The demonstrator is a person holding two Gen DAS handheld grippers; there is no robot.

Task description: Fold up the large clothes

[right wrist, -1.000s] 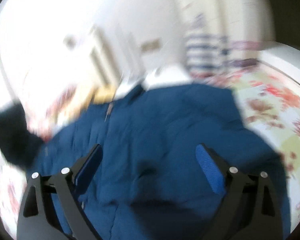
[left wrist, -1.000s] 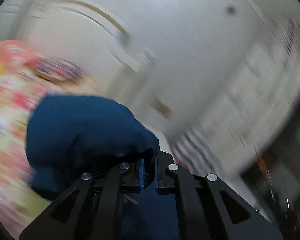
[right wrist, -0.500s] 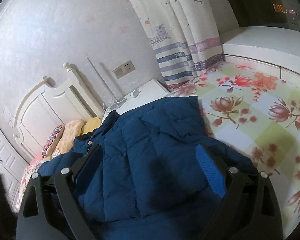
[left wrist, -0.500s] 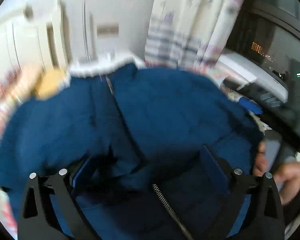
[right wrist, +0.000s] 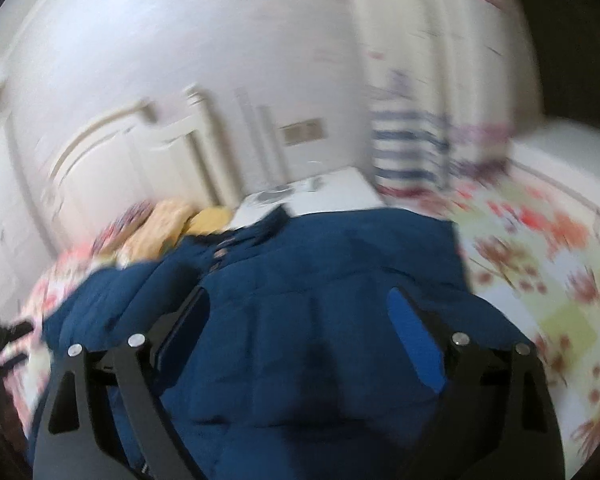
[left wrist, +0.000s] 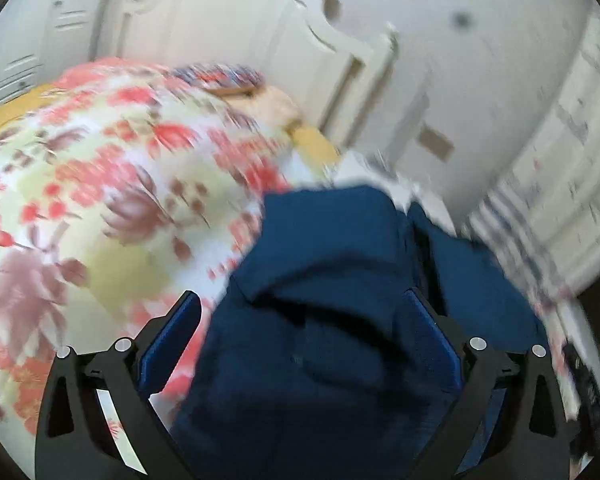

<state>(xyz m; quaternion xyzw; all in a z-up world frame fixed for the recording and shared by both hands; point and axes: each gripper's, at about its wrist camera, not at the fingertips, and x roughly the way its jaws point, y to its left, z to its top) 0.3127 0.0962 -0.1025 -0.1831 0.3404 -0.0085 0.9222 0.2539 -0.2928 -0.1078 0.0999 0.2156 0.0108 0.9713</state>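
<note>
A dark blue padded jacket (right wrist: 320,300) lies on a flowered bedspread (right wrist: 540,264). Its collar end points toward the headboard. In the left wrist view the jacket (left wrist: 340,320) fills the lower middle, with its left edge against the bedspread (left wrist: 80,200). My left gripper (left wrist: 300,328) is open, its blue-padded fingers spread wide over the jacket's left part. My right gripper (right wrist: 300,320) is open too, its fingers spread over the middle of the jacket. Neither holds cloth. Both views are blurred by motion.
A white headboard (right wrist: 112,160) and pillows (right wrist: 168,220) stand at the bed's far end. A white nightstand (right wrist: 320,196) sits beside it. Striped curtains (right wrist: 412,148) hang at the right. A wardrobe (left wrist: 16,40) stands at the far left.
My left gripper, shut on a fold of the jacket a second ago, has let go and opened, then swung left over the jacket's left edge. My right gripper stayed open above the jacket.
</note>
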